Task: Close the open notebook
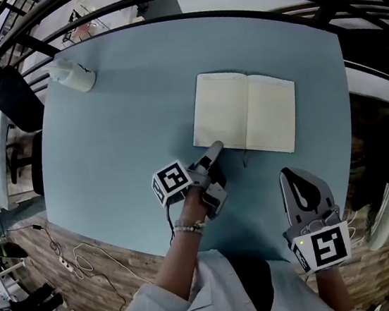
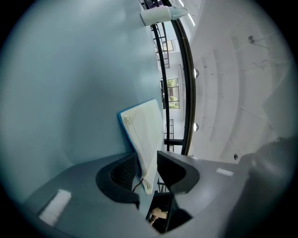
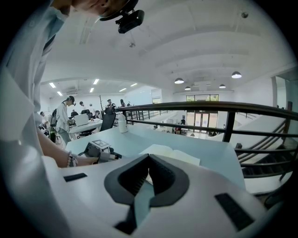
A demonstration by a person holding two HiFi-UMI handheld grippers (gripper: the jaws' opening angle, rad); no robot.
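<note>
bottle (image 1: 74, 76): stood at the far left of the table (image 1: 115, 147), well apart from everything else.
left gripper (image 1: 213, 150): rolled onto its side at the notebook's near left corner. its jaws were apart, with that corner's pages between them and no clear squeeze.
notebook (image 1: 246, 112): lay open at mid table, cream pages up. a thin ribbon trailed off its near edge.
right gripper (image 1: 289, 174): was held over the table's near right part, apart from the notebook. its jaw tips were together on nothing.
</note>
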